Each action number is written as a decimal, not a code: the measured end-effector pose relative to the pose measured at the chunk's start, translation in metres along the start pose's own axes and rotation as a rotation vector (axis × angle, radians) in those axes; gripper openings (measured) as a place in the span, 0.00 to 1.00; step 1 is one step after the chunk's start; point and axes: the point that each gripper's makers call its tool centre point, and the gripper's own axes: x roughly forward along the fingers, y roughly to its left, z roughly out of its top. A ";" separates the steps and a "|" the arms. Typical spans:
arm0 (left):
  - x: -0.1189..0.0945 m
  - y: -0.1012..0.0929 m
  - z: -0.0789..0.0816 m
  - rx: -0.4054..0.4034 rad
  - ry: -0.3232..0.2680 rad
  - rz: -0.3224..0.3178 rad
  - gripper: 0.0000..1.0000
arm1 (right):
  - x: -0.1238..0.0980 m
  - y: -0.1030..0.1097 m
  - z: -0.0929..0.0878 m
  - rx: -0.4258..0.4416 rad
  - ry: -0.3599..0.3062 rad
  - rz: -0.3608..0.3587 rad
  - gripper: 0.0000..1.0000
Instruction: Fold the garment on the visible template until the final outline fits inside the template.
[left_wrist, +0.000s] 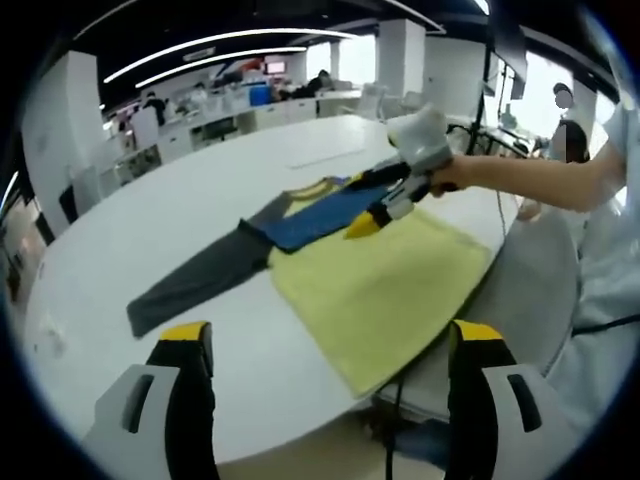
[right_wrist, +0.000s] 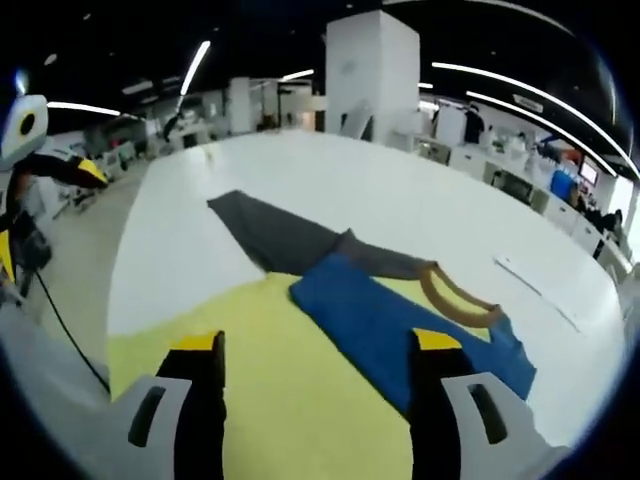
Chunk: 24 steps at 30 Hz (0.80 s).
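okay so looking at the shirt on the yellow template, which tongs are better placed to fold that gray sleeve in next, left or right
Probably left. The gray sleeve stretches off the yellow template toward the open left tongs, which hang back near the table edge. The right tongs sit over the blue shirt body, farther from the sleeve's end.

Left gripper view: off tabletop (left_wrist: 250, 170) edge, looking across. Right gripper view: close above yellow template (right_wrist: 300, 400), facing along tabletop. Both share garment (left_wrist: 300, 222).
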 end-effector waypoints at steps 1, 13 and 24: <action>0.000 -0.001 0.000 0.001 0.000 -0.002 0.94 | -0.003 -0.001 -0.001 -0.027 0.004 -0.009 0.76; -0.004 -0.002 0.003 0.010 -0.014 0.004 0.94 | -0.023 -0.002 -0.007 -0.008 -0.002 -0.036 0.92; -0.004 -0.004 -0.001 0.008 -0.011 0.003 0.94 | -0.059 0.010 -0.007 0.017 -0.036 -0.039 0.97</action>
